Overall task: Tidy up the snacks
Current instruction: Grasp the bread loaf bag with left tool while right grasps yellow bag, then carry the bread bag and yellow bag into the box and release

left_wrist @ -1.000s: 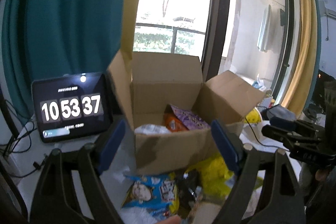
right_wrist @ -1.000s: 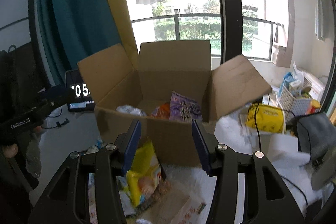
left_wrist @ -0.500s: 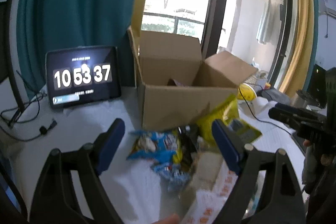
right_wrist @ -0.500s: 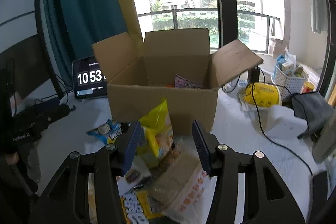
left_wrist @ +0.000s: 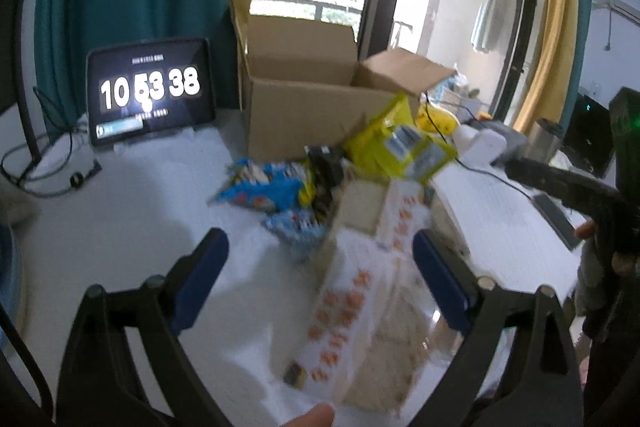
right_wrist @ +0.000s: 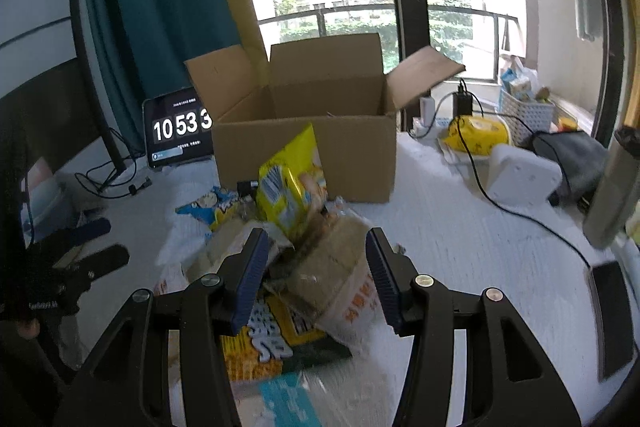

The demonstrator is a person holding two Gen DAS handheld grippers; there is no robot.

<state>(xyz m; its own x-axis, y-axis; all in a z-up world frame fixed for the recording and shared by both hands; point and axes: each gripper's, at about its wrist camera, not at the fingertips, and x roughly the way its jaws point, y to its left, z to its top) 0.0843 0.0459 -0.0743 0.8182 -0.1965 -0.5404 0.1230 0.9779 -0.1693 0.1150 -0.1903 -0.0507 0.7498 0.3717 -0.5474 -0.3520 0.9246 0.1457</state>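
Note:
An open cardboard box (left_wrist: pixel 304 115) (right_wrist: pixel 308 151) stands on the white table. A pile of snack packs lies in front of it: a yellow bag (left_wrist: pixel 396 143) (right_wrist: pixel 290 183), a blue bag (left_wrist: pixel 264 187) (right_wrist: pixel 208 211), and a clear pack of tan crackers with orange print (left_wrist: pixel 360 275) (right_wrist: pixel 336 267). My left gripper (left_wrist: pixel 316 287) is open and empty above the cracker pack. My right gripper (right_wrist: pixel 316 283) is open and empty, its fingers either side of the cracker pack's end. A yellow-and-blue pack (right_wrist: pixel 256 343) lies under it.
A tablet clock (left_wrist: pixel 148 91) (right_wrist: pixel 178 131) stands left of the box with cables beside it. Right of the box are a yellow bag (right_wrist: pixel 476 131), a white device (right_wrist: pixel 524 179), a black cable (right_wrist: pixel 520 215), a basket (right_wrist: pixel 524 107) and a phone (right_wrist: pixel 612 311).
Both grippers have drawn back from the box and tilted down toward the snack pile in front of it. The box's contents are out of sight now. Both stay open.

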